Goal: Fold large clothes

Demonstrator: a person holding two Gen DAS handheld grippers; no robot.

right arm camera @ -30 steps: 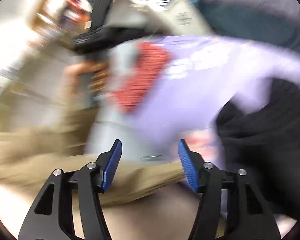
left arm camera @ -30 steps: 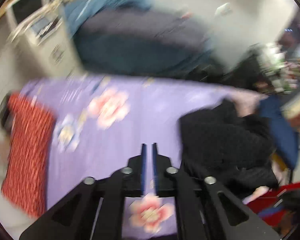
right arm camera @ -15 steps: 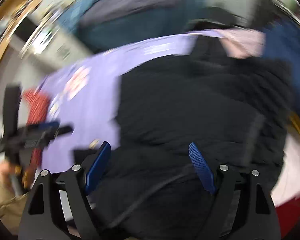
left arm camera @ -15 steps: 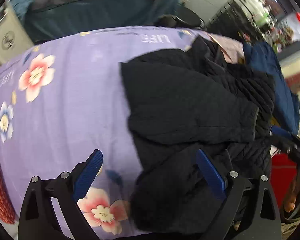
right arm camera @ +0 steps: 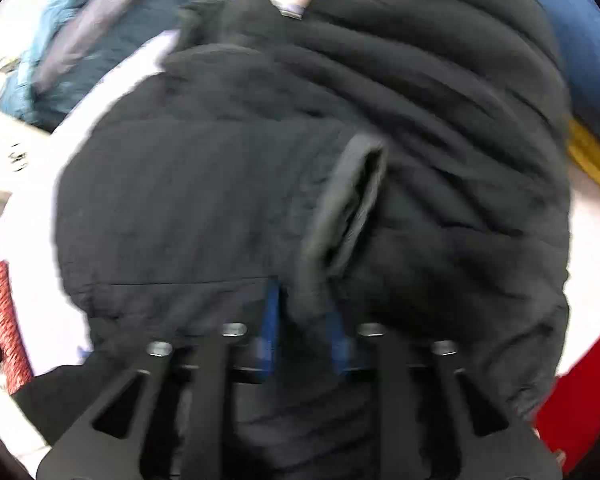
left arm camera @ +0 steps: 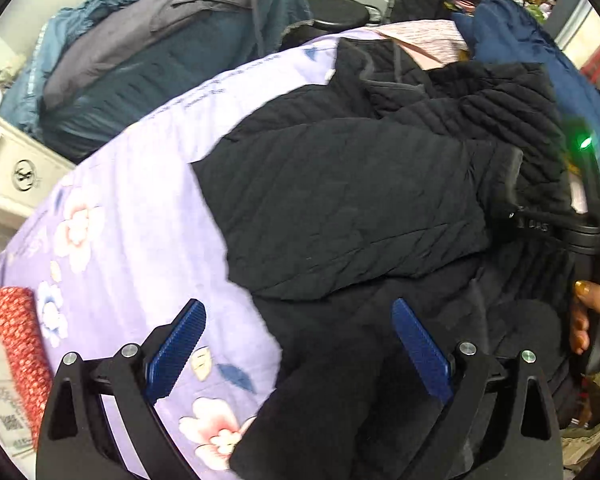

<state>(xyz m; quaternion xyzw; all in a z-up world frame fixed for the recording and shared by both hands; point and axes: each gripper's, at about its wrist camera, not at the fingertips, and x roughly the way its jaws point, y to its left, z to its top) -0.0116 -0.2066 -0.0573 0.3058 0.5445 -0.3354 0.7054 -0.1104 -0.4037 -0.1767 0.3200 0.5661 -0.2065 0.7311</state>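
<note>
A black quilted jacket (left arm camera: 340, 192) lies crumpled on a purple floral sheet (left arm camera: 140, 200). My left gripper (left arm camera: 300, 340) is open, its blue pads either side of the jacket's near edge. In the right wrist view the jacket (right arm camera: 220, 180) fills the frame, blurred. My right gripper (right arm camera: 304, 312) has its jaws closed on a fold of the jacket's fabric near a grey cuff (right arm camera: 352, 200). The right gripper's body shows at the right edge of the left wrist view (left arm camera: 584, 232), held by a hand.
A pile of blue and grey coats (left arm camera: 160, 32) lies behind the sheet. A dark blue garment (left arm camera: 540, 52) lies at far right. A red patterned cloth (left arm camera: 16, 340) lies at the left edge. A white appliance (left arm camera: 16, 172) stands at left.
My left gripper has opened wide and swung right over the jacket. My right gripper has moved onto the jacket and closed on its fabric.
</note>
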